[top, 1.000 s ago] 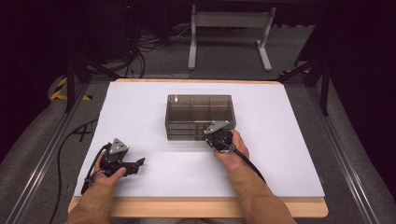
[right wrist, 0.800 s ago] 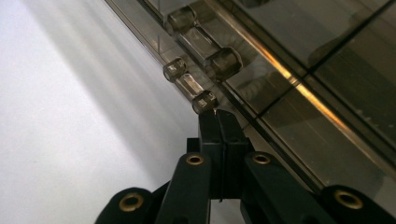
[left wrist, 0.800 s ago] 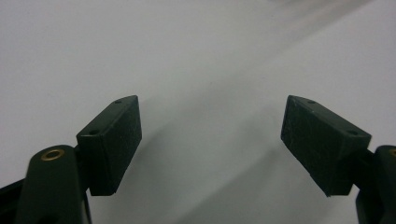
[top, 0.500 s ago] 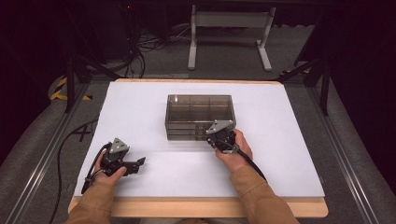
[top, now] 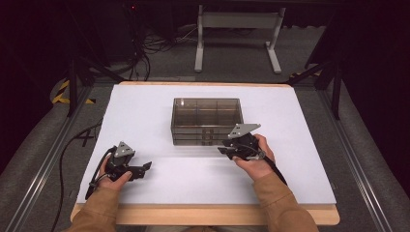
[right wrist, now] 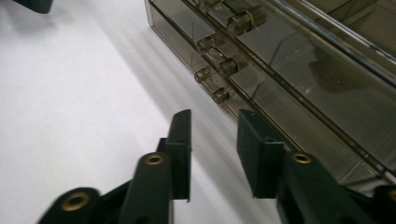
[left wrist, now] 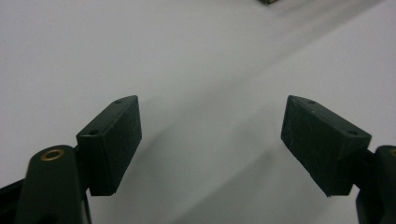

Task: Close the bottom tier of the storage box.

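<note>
A smoky, see-through drawer box (top: 205, 118) stands in the middle of the white table (top: 309, 164). In the right gripper view its stacked drawer fronts (right wrist: 299, 70) carry small round knobs (right wrist: 219, 95). My right gripper (top: 222, 151) sits low at the box's front right corner, pointing left along the front. Its jaws (right wrist: 214, 119) stand a narrow gap apart with nothing between them, just short of the lowest knob. My left gripper (top: 144, 167) rests on the table at the front left, far from the box, wide open (left wrist: 210, 126) over bare white surface.
The table's wooden front edge (top: 208, 215) runs just behind both hands. Dark floor with cables (top: 145, 48) and a white stand (top: 237, 29) lies beyond the table. Metal rails (top: 43, 164) flank the table on both sides.
My right gripper has edged slightly to the right along the box's front. The left gripper has not moved.
</note>
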A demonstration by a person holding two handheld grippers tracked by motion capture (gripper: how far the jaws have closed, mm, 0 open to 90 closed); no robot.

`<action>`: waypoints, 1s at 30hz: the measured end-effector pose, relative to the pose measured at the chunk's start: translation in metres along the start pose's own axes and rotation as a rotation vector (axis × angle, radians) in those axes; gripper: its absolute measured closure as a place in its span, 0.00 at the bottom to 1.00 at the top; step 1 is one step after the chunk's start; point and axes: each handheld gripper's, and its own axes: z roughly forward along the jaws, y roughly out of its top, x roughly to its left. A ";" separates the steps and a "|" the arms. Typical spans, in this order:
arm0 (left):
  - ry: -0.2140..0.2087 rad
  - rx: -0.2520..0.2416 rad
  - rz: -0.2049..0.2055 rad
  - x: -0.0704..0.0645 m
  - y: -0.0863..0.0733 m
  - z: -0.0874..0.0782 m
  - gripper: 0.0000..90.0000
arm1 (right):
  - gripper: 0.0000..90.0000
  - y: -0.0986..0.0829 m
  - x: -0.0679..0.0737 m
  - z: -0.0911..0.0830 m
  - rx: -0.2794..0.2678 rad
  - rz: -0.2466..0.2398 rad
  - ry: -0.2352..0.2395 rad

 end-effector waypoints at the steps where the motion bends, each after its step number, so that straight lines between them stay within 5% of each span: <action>1: 0.003 -0.001 0.000 0.000 0.000 0.000 0.23 | 0.67 -0.001 -0.001 -0.003 -0.011 0.001 -0.002; 10: 0.002 -0.014 -0.020 0.005 0.001 -0.002 0.23 | 0.58 -0.011 -0.012 -0.025 -0.035 0.012 -0.005; 30: 0.020 -0.019 -0.051 0.010 0.003 -0.003 0.23 | 0.56 -0.053 -0.062 -0.060 -0.030 0.131 -0.136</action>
